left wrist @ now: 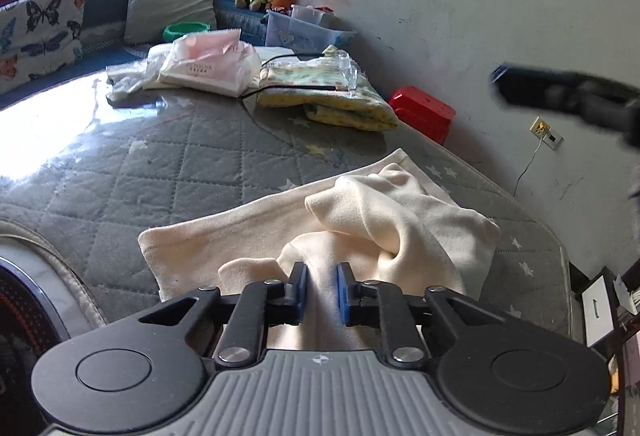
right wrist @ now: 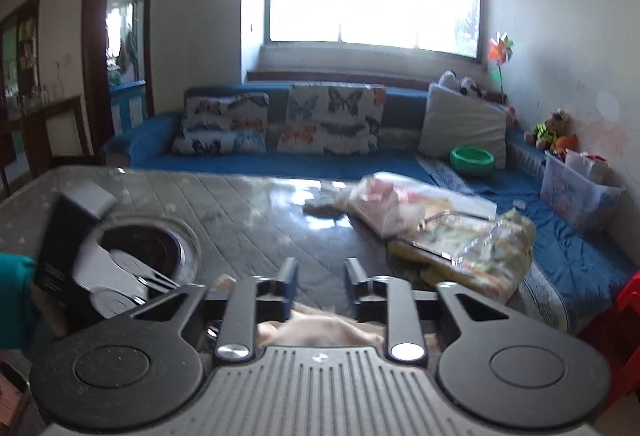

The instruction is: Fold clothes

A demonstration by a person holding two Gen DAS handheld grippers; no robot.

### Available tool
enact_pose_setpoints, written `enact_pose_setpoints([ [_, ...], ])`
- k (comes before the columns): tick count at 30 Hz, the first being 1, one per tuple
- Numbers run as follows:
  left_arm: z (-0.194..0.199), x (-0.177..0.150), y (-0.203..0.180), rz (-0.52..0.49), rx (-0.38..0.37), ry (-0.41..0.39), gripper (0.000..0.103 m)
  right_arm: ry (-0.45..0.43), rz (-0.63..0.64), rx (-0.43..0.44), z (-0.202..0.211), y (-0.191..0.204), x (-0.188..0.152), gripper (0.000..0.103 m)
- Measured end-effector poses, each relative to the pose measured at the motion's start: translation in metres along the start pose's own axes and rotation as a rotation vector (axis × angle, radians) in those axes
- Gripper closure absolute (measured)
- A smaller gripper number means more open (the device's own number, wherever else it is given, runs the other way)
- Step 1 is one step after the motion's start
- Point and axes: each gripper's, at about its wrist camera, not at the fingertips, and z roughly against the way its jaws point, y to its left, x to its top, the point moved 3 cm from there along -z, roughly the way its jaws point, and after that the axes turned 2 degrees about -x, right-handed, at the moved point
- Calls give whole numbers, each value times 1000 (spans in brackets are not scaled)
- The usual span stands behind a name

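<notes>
**Cream cloth half-gathered on the quilted mattress**

My left gripper (left wrist: 322, 288) hangs low over a cream garment (left wrist: 320, 232), its blue-padded jaws parted with a ridge of the fabric rising in the gap between them; I cannot tell whether the pads touch it. The cloth lies spread ahead of those jaws on the grey quilted mattress (left wrist: 168, 172), one side flat, the other heaped in a loose fold ahead and to the right. My right gripper (right wrist: 320, 276) is held above the mattress with jaws released and nothing between them; a sliver of the cream garment (right wrist: 320, 328) shows just beneath its base. Well beyond both jaws sit a pink plastic bag (left wrist: 208, 60) and a folded yellow-patterned blanket (left wrist: 332, 96).
</notes>
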Motion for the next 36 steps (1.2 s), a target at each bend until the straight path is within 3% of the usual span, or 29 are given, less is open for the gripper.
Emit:
enact_pose_setpoints([
  [5, 11, 2, -1, -27, 51, -31, 87, 135, -26, 2, -51, -3, -27, 64],
  [9, 15, -1, 2, -38, 76, -28, 87, 185, -56, 11, -83, -6, -37, 53],
  [12, 19, -2, 6, -32, 90, -28, 88, 229, -45, 20, -105, -2, -47, 52],
  [14, 21, -3, 10, -26, 110, -28, 87, 257, -50, 51, -113, 2, -54, 56],
  [16, 22, -2, 14, -20, 131, -34, 87, 259, -40, 43, -112, 6, -56, 85],
  [17, 23, -2, 15, -17, 142, -38, 87, 261, -35, 33, -111, 8, -53, 93],
  [18, 24, 0, 17, -14, 155, -43, 88, 257, -39, 30, -109, 7, -52, 99],
  [21, 31, 9, 23, 12, 185, -76, 88, 193, -67, 4, -96, 2, -39, 101],
  [26, 60, 35, 29, 23, 247, -195, 88, 23, -147, -13, -57, -8, 0, 101],
  [31, 103, 39, 24, 8, 210, -295, 88, -96, -152, 8, -10, -7, 18, 101],
  [36, 128, 9, 17, -6, 167, -281, 88, -108, -126, 39, 29, 3, 2, 101],
])
